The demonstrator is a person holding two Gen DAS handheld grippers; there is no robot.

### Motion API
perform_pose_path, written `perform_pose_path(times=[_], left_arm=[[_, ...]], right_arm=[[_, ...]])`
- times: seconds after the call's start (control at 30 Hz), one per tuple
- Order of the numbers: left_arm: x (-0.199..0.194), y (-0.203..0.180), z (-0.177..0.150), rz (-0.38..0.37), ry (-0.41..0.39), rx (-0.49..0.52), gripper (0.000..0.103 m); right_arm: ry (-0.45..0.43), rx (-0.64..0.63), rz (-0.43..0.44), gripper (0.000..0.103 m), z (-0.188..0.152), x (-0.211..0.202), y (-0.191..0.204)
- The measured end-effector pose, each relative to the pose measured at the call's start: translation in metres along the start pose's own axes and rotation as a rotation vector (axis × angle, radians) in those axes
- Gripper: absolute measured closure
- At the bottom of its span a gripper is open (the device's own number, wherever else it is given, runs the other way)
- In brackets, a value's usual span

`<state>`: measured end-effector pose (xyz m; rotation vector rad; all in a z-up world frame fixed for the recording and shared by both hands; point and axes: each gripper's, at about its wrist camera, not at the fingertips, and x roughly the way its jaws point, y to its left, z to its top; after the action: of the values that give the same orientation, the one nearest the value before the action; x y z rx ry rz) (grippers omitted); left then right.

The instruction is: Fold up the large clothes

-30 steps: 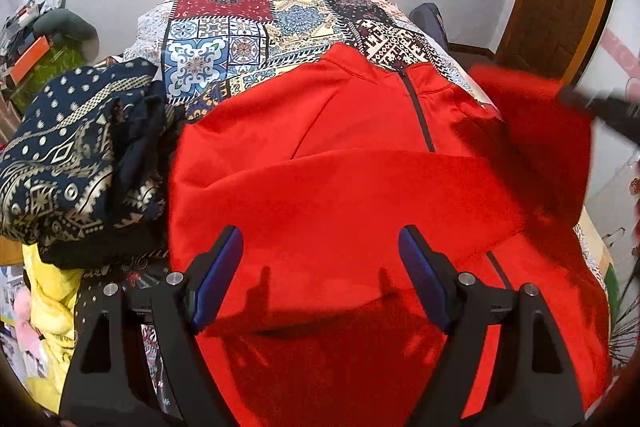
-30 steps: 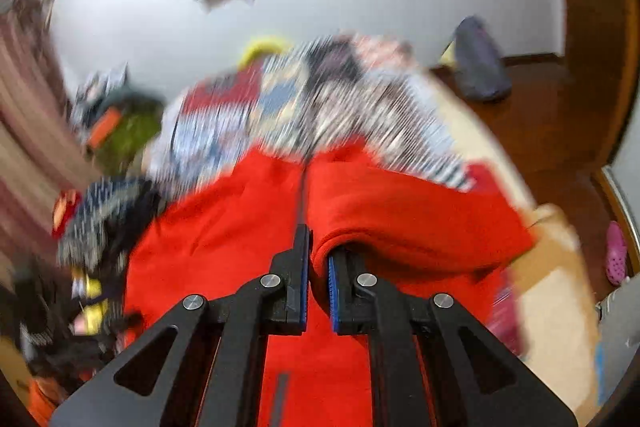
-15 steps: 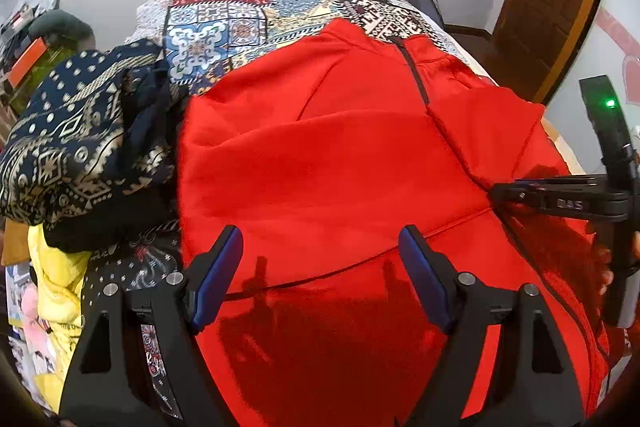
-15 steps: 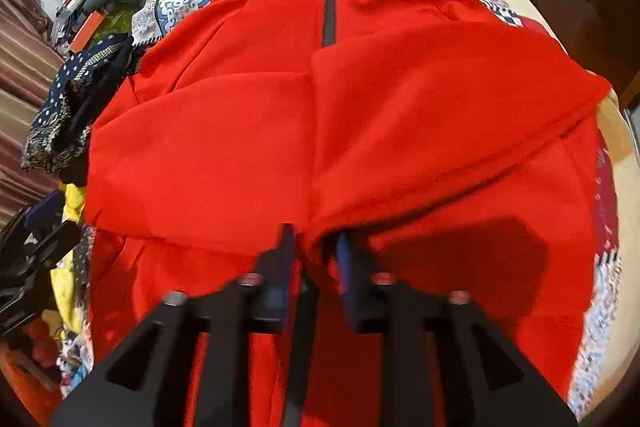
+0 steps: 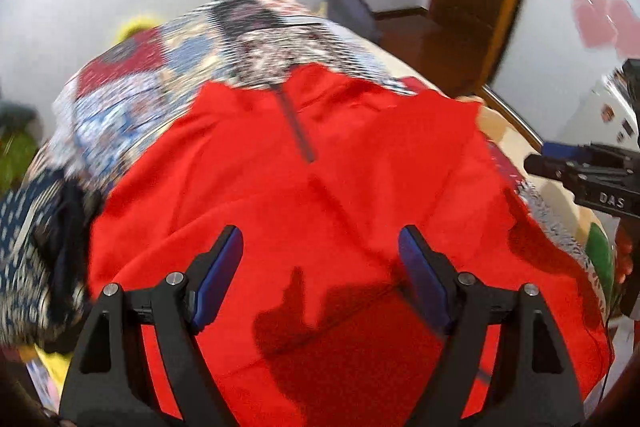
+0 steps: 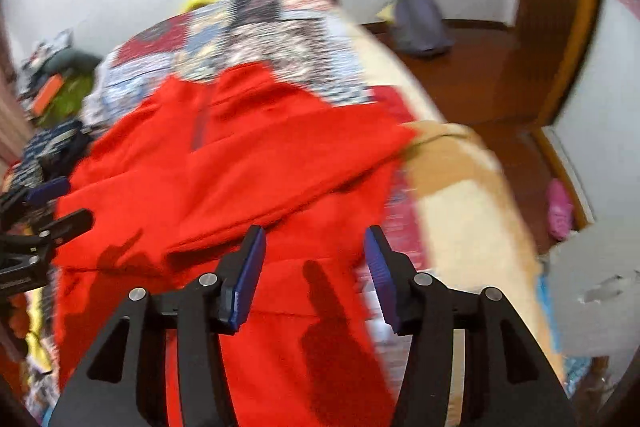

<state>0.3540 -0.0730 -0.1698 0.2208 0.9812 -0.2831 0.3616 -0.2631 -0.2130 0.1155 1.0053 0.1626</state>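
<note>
Each camera sits behind its own gripper and looks forward and down along the two fingers, over a bed toward the white far wall. The left wrist view stands near the red garment [image 5: 320, 187], which fills the middle, and the right gripper [image 5: 548, 159] enters at its right edge. The right wrist view looks from more to the right, with the floor and door frame [image 6: 560, 27] visible. Both views share the garment, the patterned bedcover [image 6: 256, 39] and the wall.
</note>
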Motion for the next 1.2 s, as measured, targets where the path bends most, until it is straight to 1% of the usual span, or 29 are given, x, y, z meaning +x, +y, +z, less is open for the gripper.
perform_pose_path(times=[0.03,0.1,0.23,0.37,0.43,0.53,0.6,0.67,0.7,0.73,0.8,0.83,0.87,1.0,1.07,1.13,1.2], left_arm=[[0.005,-0.01,0.005,-0.005,0.002,0.025,0.023],[0.018,-0.033,0.016,-0.018,0.015,0.093,0.023],[0.048,-0.072,0.029,-0.029,0.047,0.21,0.023],[0.081,-0.092,0.038,-0.067,0.101,0.256,0.023],[0.102,-0.1,0.043,-0.12,0.147,0.265,0.023],[0.128,-0.109,0.044,-0.139,0.205,0.272,0.023],[0.142,-0.109,0.042,-0.149,0.234,0.261,0.028],[0.152,-0.107,0.04,-0.149,0.249,0.246,0.042],[0.157,-0.103,0.04,-0.144,0.242,0.23,0.046],[0.158,-0.1,0.04,-0.145,0.231,0.219,0.052],[0.156,-0.091,0.042,-0.155,0.203,0.18,0.072],[0.154,-0.084,0.043,-0.164,0.193,0.152,0.097],[0.153,-0.08,0.046,-0.161,0.189,0.132,0.1],[0.122,-0.056,0.053,-0.113,0.094,0.088,0.101],[0.101,-0.042,0.055,-0.107,0.05,0.066,0.101],[0.068,-0.022,0.054,-0.082,-0.011,0.034,0.101],[0.041,-0.002,0.05,-0.07,-0.056,0.0,0.101]], right_arm=[[0.0,0.011,-0.026,0.056,-0.001,0.003,-0.008],[0.01,0.028,-0.04,0.056,-0.001,0.009,-0.018],[0.049,0.075,-0.02,0.056,-0.006,0.028,-0.031],[0.09,0.067,0.006,0.056,-0.019,0.038,-0.032],[0.109,0.055,0.015,0.056,-0.025,0.044,-0.03],[0.151,0.05,0.02,0.056,-0.034,0.058,-0.028],[0.158,0.049,0.025,0.054,-0.037,0.063,-0.027],[0.149,0.032,0.023,0.052,-0.038,0.063,-0.026],[0.147,0.024,0.02,0.051,-0.038,0.063,-0.026],[0.147,0.018,0.016,0.048,-0.038,0.063,-0.024],[0.146,0.006,0.017,0.044,-0.039,0.065,-0.023],[0.143,-0.003,0.013,0.042,-0.04,0.066,-0.022],[0.142,-0.012,0.007,0.042,-0.041,0.066,-0.02],[0.141,-0.041,-0.013,0.04,-0.043,0.067,-0.016],[0.144,-0.042,-0.012,0.04,-0.042,0.066,-0.017],[0.148,-0.039,-0.008,0.04,-0.041,0.067,-0.019],[0.152,-0.038,-0.01,0.04,-0.041,0.067,-0.019]])
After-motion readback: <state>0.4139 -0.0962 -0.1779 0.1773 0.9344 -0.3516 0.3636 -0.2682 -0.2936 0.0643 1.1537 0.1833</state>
